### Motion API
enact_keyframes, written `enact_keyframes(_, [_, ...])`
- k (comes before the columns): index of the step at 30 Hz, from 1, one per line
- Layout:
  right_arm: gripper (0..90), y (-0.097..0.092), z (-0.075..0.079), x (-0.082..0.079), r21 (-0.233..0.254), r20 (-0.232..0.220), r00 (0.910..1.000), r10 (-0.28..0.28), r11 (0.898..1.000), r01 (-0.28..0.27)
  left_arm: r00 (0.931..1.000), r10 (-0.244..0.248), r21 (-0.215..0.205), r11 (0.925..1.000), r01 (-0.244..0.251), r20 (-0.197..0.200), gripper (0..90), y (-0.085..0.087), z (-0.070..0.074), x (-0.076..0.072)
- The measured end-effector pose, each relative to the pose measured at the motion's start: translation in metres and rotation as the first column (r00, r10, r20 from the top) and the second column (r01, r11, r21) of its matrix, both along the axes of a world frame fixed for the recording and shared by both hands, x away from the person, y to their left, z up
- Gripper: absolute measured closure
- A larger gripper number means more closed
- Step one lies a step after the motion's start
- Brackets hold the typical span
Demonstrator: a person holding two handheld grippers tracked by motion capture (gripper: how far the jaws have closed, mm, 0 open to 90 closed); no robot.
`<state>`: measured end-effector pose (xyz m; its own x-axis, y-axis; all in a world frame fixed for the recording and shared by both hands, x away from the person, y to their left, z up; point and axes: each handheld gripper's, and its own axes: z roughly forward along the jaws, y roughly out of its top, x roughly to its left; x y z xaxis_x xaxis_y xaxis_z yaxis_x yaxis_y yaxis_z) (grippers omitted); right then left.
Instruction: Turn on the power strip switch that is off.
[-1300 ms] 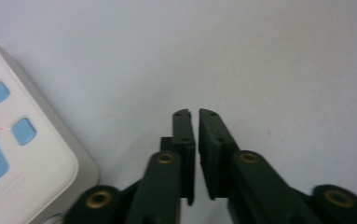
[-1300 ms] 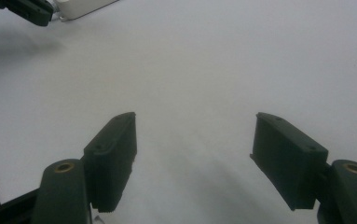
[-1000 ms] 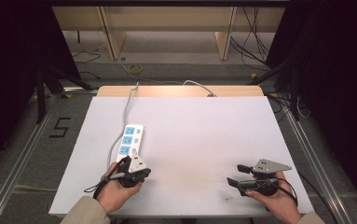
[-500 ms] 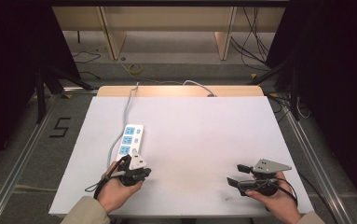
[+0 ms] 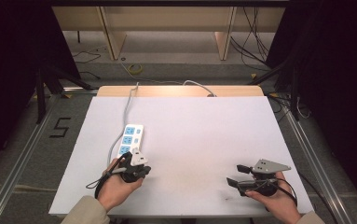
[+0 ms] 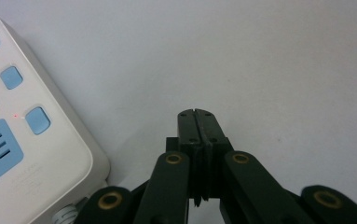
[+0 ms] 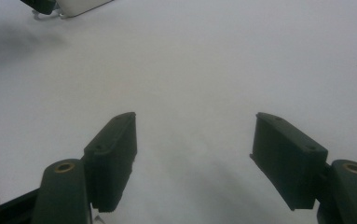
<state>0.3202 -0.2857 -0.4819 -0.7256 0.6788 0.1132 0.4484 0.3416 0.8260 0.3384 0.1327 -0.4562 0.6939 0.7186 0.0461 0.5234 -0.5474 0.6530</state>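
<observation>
Lab: black curtains (image 5: 13, 51), floor cables (image 5: 255, 42), white test table (image 5: 204, 121).

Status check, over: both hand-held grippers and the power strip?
Left hand-held gripper shut, empty, beside power strip. Right hand-held gripper open, empty, over bare table. Strip untouched, nothing in the way.

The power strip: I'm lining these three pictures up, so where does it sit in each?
High view: the power strip lies left of centre on the white table, just beyond the left gripper.
Left gripper view: at the left edge, blue switches up, beside the shut jaws.
Right gripper view: a pale corner at the top left.
Shared landmark: the white table.
</observation>
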Motion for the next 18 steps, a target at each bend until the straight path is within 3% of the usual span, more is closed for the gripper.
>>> enact_keyframes(18, [31.4,0.0,0.0,0.001,-0.002,-0.001,1.0,0.001,1.0,-0.001,0.9995,0.029,0.018,0.9994,-0.029,-0.013,89.7,0.006,0.005,0.015])
